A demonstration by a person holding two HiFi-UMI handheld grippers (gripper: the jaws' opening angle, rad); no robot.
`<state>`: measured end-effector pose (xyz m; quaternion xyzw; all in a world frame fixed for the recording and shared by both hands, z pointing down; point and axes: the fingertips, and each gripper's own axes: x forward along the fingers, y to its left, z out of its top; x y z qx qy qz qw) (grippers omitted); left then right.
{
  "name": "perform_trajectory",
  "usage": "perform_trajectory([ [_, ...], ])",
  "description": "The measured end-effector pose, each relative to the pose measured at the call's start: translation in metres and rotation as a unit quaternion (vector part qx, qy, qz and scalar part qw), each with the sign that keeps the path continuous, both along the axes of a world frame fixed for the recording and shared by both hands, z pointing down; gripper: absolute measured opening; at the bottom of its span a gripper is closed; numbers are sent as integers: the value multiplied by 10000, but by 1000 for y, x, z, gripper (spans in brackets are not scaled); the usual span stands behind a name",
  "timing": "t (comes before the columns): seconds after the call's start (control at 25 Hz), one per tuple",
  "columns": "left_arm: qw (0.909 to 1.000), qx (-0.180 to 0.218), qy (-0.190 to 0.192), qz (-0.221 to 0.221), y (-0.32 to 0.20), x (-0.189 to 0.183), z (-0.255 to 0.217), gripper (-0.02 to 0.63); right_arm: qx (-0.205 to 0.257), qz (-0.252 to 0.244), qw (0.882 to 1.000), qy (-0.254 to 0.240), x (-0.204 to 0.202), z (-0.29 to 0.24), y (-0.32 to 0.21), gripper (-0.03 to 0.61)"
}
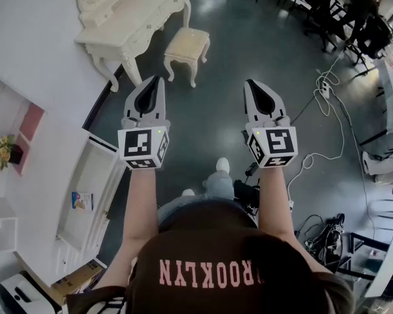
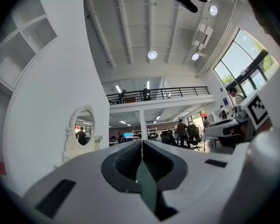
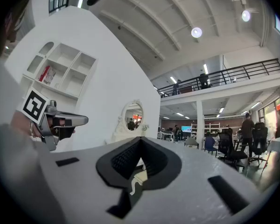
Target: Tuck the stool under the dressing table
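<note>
**Stool Not Yet Reached, Both Jaws Shut**

Shoulders in a dark shirt (image 1: pixel 209 267) fill the bottom of the head view. Ahead of them the left gripper (image 1: pixel 156 84) and right gripper (image 1: pixel 251 87) are held out side by side, each with its jaws pressed together on nothing.

Beyond them is bare dark floor (image 1: pixel 203 129). The stool (image 1: pixel 188 44) stands well ahead, out in the open just beside the front of the table (image 1: pixel 128 18), not under it. The step in hand looks like the approach. Next the person would need to walk up and push the stool into the gap between the table legs, or spread the jaws to grip it.

A white shelf unit (image 1: pixel 85 188) lines the left wall, and cables (image 1: pixel 324 103) trail across the floor to the right, clear of the path. Office chairs (image 1: pixel 327 12) and people sit far off. The table's oval mirror (image 2: pixel 84 127) shows in both gripper views.
</note>
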<state>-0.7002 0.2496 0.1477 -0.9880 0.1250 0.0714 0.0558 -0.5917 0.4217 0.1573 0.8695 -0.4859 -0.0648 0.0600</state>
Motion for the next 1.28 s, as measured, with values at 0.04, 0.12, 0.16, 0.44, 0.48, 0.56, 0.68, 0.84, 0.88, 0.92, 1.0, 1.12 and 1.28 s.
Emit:
perform_trajectory([
  [0.04,10000,-6,-5,-15,-2,2,0,8,7,30,10000,-10,5,1,3,-2],
  [0.12,10000,-37,-21,-51,-4,8,2,8,17,81,10000,-42,14,3,9,-2],
  [0.16,9999,-63,-32,-74,-4,12,3,8,26,97,9999,-68,20,4,11,-2],
  [0.44,9998,-35,-175,-53,5,68,12,8,70,73,9998,-168,73,14,16,-2],
  [0.48,9998,-23,-186,-63,5,78,12,9,95,59,9998,-183,83,15,15,-2],
  [0.56,9998,-11,-171,-98,6,101,9,8,193,18,9996,-218,106,13,17,-2],
  [0.68,9997,-18,-125,-198,7,139,4,8,215,-76,9996,-193,149,7,18,-2],
  [0.84,9991,-59,-96,-412,7,187,1,8,125,-270,9995,-132,203,0,14,-2],
  [0.88,9988,-91,-88,-470,8,196,2,8,100,-348,9993,-134,214,1,13,-2],
  [0.92,9986,-114,-86,-514,9,205,4,8,68,-430,9990,-136,222,2,13,-2],
  [1.0,9984,-120,-120,-540,14,221,11,8,4,-576,9982,-156,237,9,12,-2],
  [1.12,9983,-107,-287,-503,16,247,24,9,-49,-684,9973,-272,259,23,9,-2],
  [1.28,9976,-226,-382,-529,8,281,32,9,-136,-778,9963,-333,288,32,3,-2],
])
